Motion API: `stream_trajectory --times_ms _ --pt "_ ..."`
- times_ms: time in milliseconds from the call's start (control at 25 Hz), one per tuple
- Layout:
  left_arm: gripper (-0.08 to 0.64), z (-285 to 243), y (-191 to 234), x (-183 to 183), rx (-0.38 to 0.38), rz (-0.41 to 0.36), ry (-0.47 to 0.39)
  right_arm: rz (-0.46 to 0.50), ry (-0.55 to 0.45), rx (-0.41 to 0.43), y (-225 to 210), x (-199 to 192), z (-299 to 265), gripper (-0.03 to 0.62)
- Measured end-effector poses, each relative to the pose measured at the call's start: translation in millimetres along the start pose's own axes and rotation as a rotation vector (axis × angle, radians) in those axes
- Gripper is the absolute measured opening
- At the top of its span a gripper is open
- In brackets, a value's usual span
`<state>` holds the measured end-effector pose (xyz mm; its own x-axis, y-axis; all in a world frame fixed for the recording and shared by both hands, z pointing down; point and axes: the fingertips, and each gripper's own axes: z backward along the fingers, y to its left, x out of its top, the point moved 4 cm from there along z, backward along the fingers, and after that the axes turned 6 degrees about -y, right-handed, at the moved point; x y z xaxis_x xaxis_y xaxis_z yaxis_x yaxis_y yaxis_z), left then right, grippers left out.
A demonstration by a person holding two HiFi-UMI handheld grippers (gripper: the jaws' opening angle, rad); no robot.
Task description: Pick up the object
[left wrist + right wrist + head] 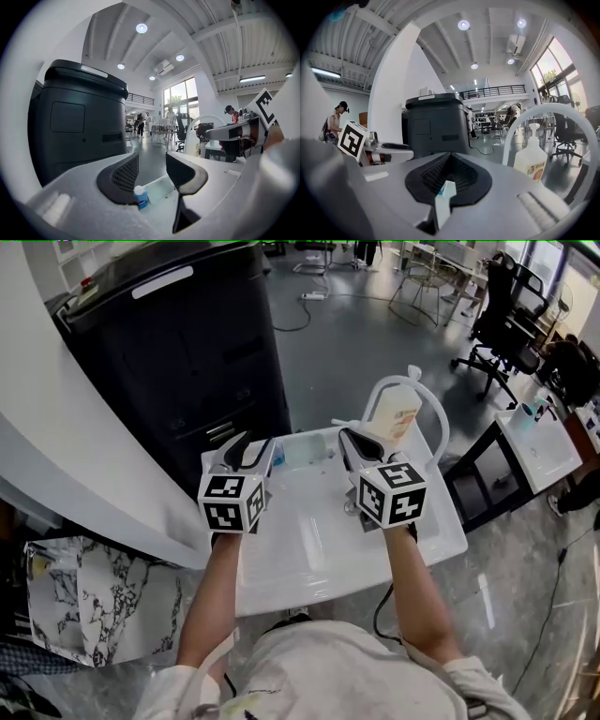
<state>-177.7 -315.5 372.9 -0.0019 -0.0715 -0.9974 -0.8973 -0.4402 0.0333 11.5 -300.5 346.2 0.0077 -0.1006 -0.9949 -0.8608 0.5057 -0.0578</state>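
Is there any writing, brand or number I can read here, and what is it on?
Nothing here is legible.
Pump bottle: orange label, print too blurred.
Small blue bottle: label too small.
White-and-blue item clamped between jaws: no readable print.
Marker cubes: black-and-white square patterns, no letters.

Left gripper (246, 454): centre-left of the head view, pointed away from the person, jaws standing apart with a clear gap between them.
Right gripper (354, 442): centre-right, about level with its partner, jaws drawn together on a small white object (443, 199).
Left forearm (211, 601): bare, rising from the lower left of the frame.
Right forearm (417, 601): bare, rising from the lower right, roughly parallel to the left.
Spacing: grippers side by side, not touching.
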Motion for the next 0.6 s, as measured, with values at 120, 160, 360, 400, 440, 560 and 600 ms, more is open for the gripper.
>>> stream_trajectory --times_ms 120,160,360,400,440,560,600 --pt "0.187 -10 14 -1 -0.009 0.006 -0.003 0.005 0.007 -0.008 1 0 -15 0.003" --pt "0.187 -13 17 -1 -0.011 0.009 -0.003 0.007 0.009 -0.010 1 0 -19 0.003" --pt "0.187 -23 26 -4 -0.016 0.016 0.001 0.009 0.015 -0.028 -6 -1 -27 0.004" --pt "0.187 -24 27 -4 -0.015 0.016 0.002 0.008 0.013 -0.031 -9 0 -28 0.003" --pt "0.187 -26 27 -3 -0.015 0.014 0.003 0.007 0.012 -0.033 -11 1 -28 0.005" --pt "0.187 -31 24 -3 -0.017 0.007 0.007 0.012 0.010 -0.033 -19 2 -27 0.003" --pt "0.187 -33 23 -4 -0.016 0.004 0.010 0.016 0.009 -0.031 -22 3 -27 0.003"
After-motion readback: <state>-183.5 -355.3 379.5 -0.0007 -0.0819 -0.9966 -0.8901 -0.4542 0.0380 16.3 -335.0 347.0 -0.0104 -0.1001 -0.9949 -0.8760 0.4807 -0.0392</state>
